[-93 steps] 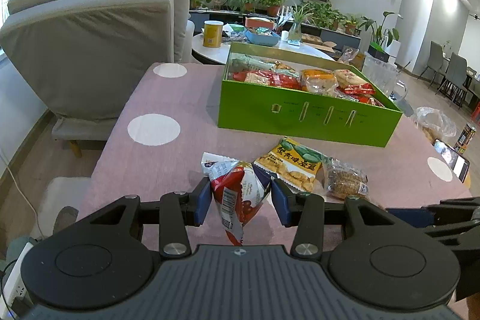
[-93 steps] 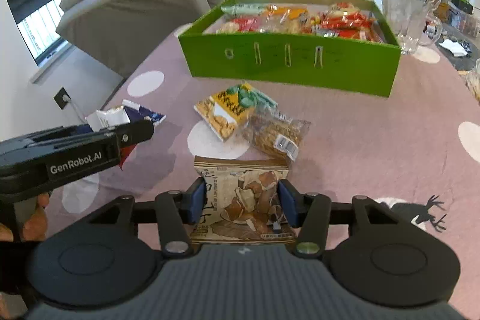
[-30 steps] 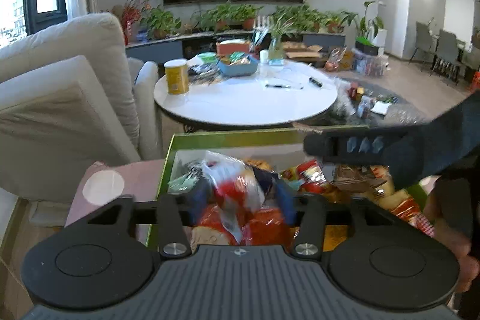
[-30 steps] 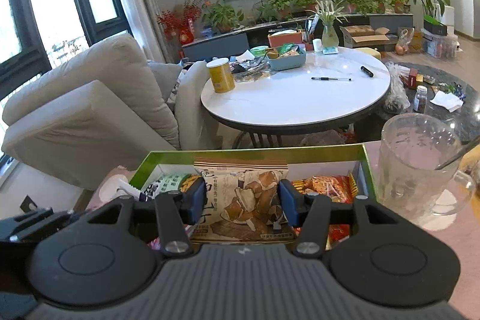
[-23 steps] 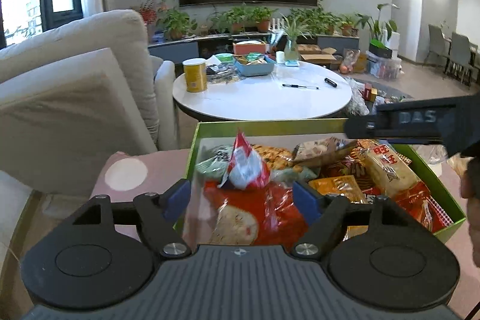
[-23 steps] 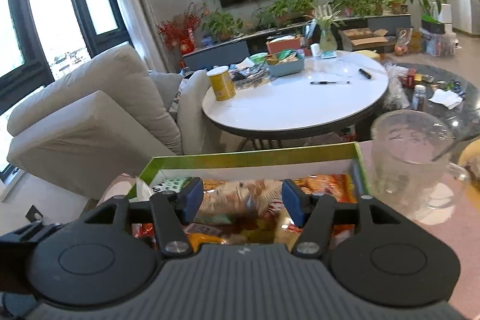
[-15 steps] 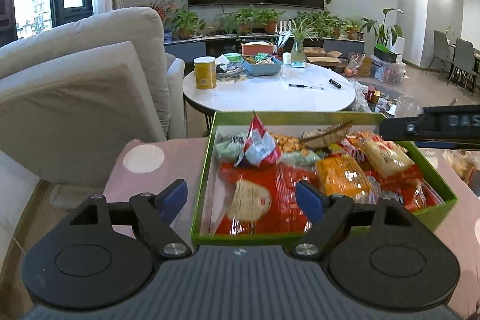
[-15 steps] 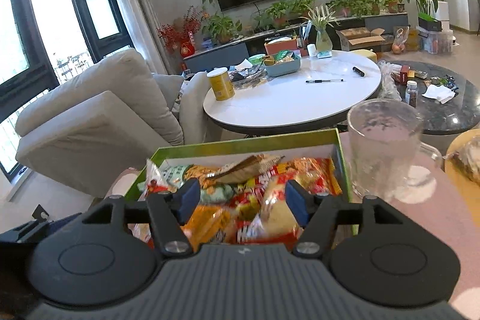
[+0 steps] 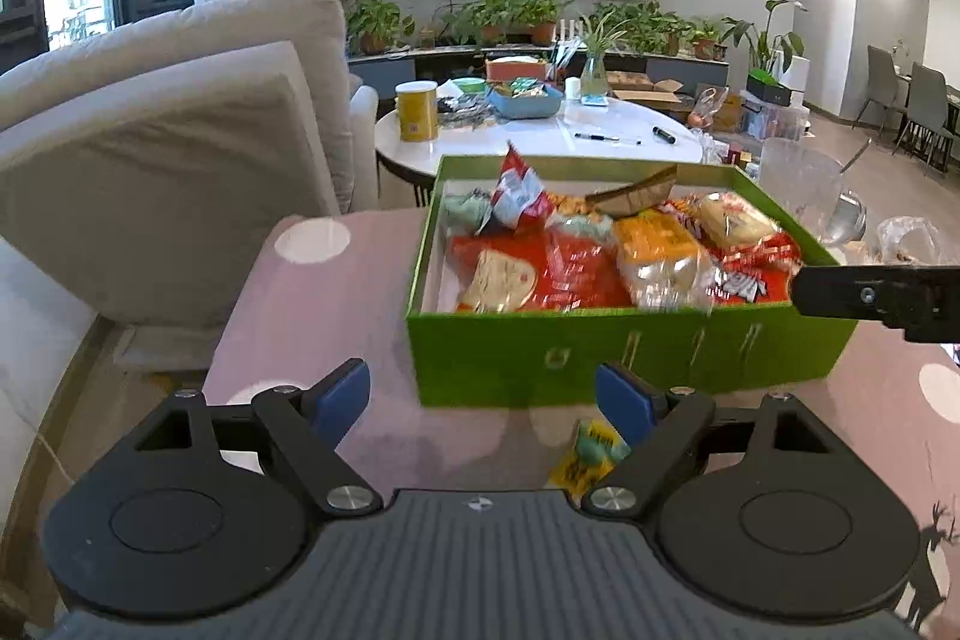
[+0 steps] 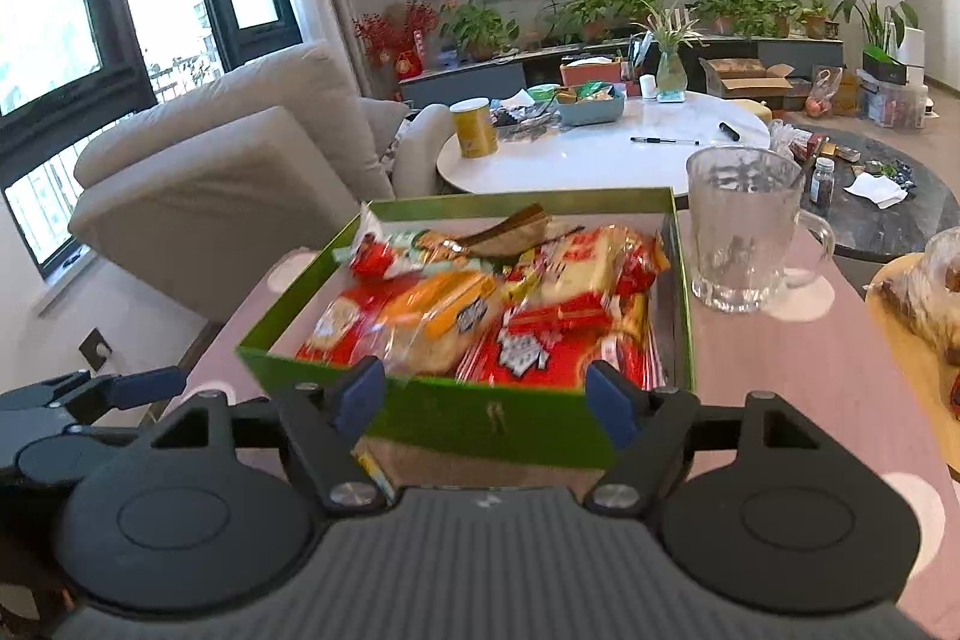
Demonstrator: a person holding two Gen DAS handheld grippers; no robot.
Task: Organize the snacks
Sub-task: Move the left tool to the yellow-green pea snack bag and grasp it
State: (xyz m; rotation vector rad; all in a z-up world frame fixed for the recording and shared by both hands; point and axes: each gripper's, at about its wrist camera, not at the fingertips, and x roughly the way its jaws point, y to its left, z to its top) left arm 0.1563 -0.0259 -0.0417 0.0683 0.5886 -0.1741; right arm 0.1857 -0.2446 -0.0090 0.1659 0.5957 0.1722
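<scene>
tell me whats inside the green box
The green box is piled with snack packs: red packs, an orange pack, a red-and-white bag standing at the back, and a brown pack lying on top. Whatever lies beneath this layer is covered.

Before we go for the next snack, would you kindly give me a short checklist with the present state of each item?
1. Left gripper empty: ok; its jaws have just been opening, nothing between them.
2. Right gripper empty: ok, jaws stand apart with nothing held.
3. Dropped packets inside the green box: ok; the red-and-white packet and the brown packet lie on the pile, the brown one tilted.
4. Next snack within view: ok; a yellow packet lies on the tablecloth in front of the box.
5. Other snacks left on the table: cannot tell, the grippers hide that area.
6. Glass mug clear of the box: ok, standing beside it.
</scene>
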